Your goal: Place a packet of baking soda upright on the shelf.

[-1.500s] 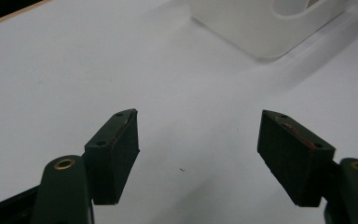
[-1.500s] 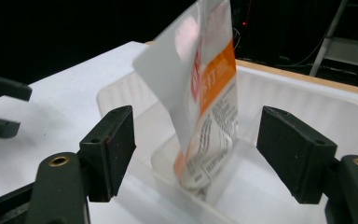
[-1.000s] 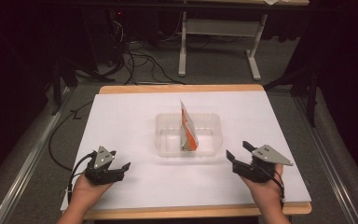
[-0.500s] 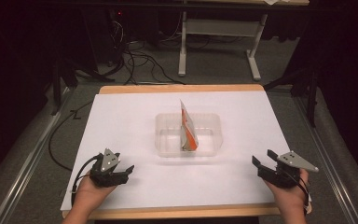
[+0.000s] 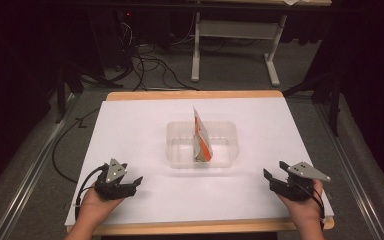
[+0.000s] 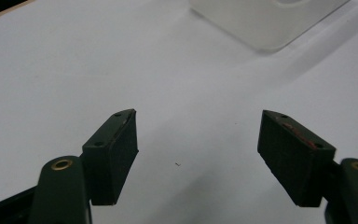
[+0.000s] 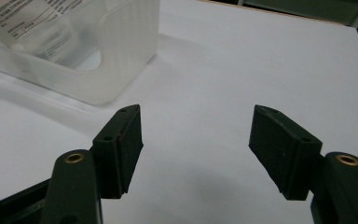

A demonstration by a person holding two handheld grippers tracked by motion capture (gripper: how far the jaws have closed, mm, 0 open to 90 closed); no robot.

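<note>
1. Translucent plastic forms the shallow container [image 5: 201,145] seen in the high view at the middle of the white-covered counter [image 5: 130,130]. A flat packet [image 5: 200,136], white with an orange lower corner, is stood on edge inside it, leaning slightly, with its top well above the rim. The left hand-held gripper [image 5: 135,182] is held near the front left of the counter and the right hand-held gripper [image 5: 269,178] near the front right, both well apart from the container and neither touching anything.

2. Along the left gripper view, the left hand-held gripper [image 6: 198,140] is shown with its jaws spread wide and nothing between them but bare white surface. A rounded corner of the container [image 6: 265,21] is seen farther off at the top.

3. Along the right gripper view, the right hand-held gripper [image 7: 196,140] is likewise shown with jaws wide apart and nothing held. The container [image 7: 121,42] lies ahead to the upper left, with the printed face of the packet [image 7: 32,18] seen through and above its wall.

4. The packet is judged light, thin and flexible, likely to bend or slip if pinched loosely; its free upper edge is judged the best place to be taken, flat between the pads. The container is judged light and stiff enough to slide, so steadying at its rim may be called for.
</note>
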